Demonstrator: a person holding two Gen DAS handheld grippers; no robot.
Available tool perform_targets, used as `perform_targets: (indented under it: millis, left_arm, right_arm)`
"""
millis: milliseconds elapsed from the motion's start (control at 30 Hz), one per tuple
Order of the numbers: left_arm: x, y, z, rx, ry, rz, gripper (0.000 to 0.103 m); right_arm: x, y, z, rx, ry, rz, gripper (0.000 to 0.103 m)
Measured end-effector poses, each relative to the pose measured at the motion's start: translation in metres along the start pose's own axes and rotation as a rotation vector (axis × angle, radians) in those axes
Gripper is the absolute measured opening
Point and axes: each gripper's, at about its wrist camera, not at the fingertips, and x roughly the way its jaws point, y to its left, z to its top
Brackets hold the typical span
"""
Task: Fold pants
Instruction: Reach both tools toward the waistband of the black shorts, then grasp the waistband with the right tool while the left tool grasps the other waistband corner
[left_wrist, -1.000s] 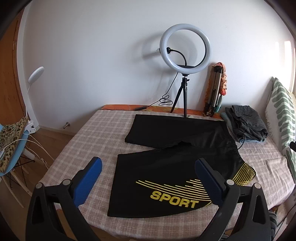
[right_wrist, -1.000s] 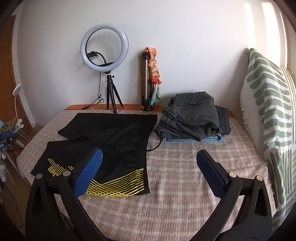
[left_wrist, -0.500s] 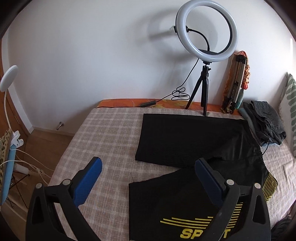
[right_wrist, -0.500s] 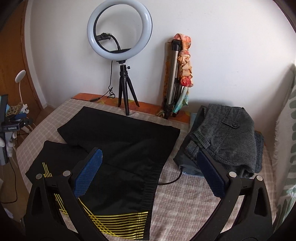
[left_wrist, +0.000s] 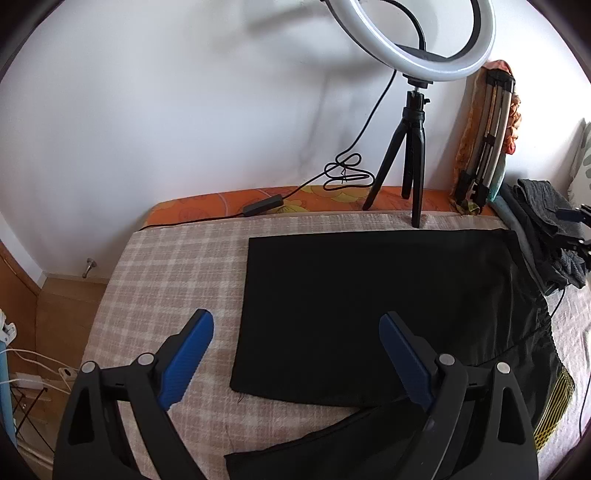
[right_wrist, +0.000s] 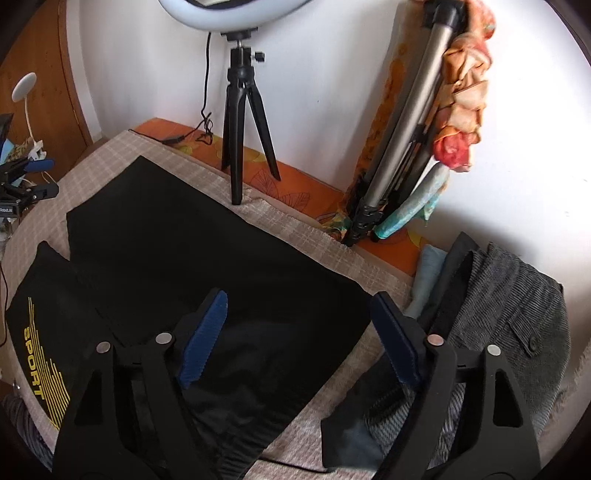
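Observation:
Black sport shorts (left_wrist: 369, 295) with yellow "SPORT" lettering (right_wrist: 31, 347) lie flat on the checked bed cover, legs spread apart. My left gripper (left_wrist: 295, 332) is open and empty, above the hem end of the far leg. My right gripper (right_wrist: 299, 317) is open and empty, above the waistband corner of the shorts (right_wrist: 221, 266), near the far side. The near leg shows partly at the bottom of the left wrist view (left_wrist: 314, 450).
A ring light on a small tripod (left_wrist: 413, 155) stands at the bed's far edge, its cable (left_wrist: 343, 173) trailing left. A folded tripod with a scarf (right_wrist: 406, 129) leans on the wall. A pile of grey folded clothes (right_wrist: 509, 314) lies right of the shorts.
Both grippers have moved forward and down over the bed toward the far leg and waistband of the shorts. Both stay open.

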Motion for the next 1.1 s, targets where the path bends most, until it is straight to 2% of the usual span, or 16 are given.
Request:
perform_targets:
  millis: [200,333,400,533,633,733,767,800,833,1100]
  left_arm:
    - [0.045,-0.024,0.013,0.020,0.050,-0.013,0.091]
    - [0.071,-0.032,0.019,0.011,0.084,-0.006,0.091]
    - [0.083,-0.032,0.025,-0.009,0.097,-0.010,0.091]
    - [0.106,-0.028,0.041,-0.080,0.123,-0.028,0.091]
    - [0.124,-0.019,0.056,-0.166,0.156,-0.054,0.091]
    - [0.141,-0.010,0.069,-0.252,0.194,-0.062,0.091]
    - [0.146,-0.007,0.073,-0.283,0.206,-0.062,0.091]
    - [0.150,-0.004,0.075,-0.308,0.212,-0.064,0.091]
    - [0.155,-0.002,0.078,-0.330,0.219,-0.067,0.091]
    - [0.189,0.008,0.074,-0.502,0.311,-0.077,0.091]
  right_arm:
    - [0.070,-0.006,0.016,-0.097,0.106,0.028,0.079]
    - [0.098,-0.022,0.021,-0.005,0.147,0.091,0.079]
    - [0.109,-0.026,0.023,0.031,0.174,0.120,0.079]
    - [0.129,-0.020,0.019,-0.002,0.254,0.072,0.079]
    - [0.128,-0.018,0.017,-0.013,0.253,0.074,0.079]
    - [0.125,-0.011,0.017,-0.026,0.235,0.106,0.057]
    - [0.123,-0.008,0.015,-0.041,0.228,0.111,0.038]
    - [0.118,-0.004,0.015,-0.049,0.226,0.111,0.011]
    - [0.115,0.000,0.013,-0.057,0.225,0.109,0.005]
    - [0.050,0.032,0.001,-0.128,0.059,0.088,0.005]
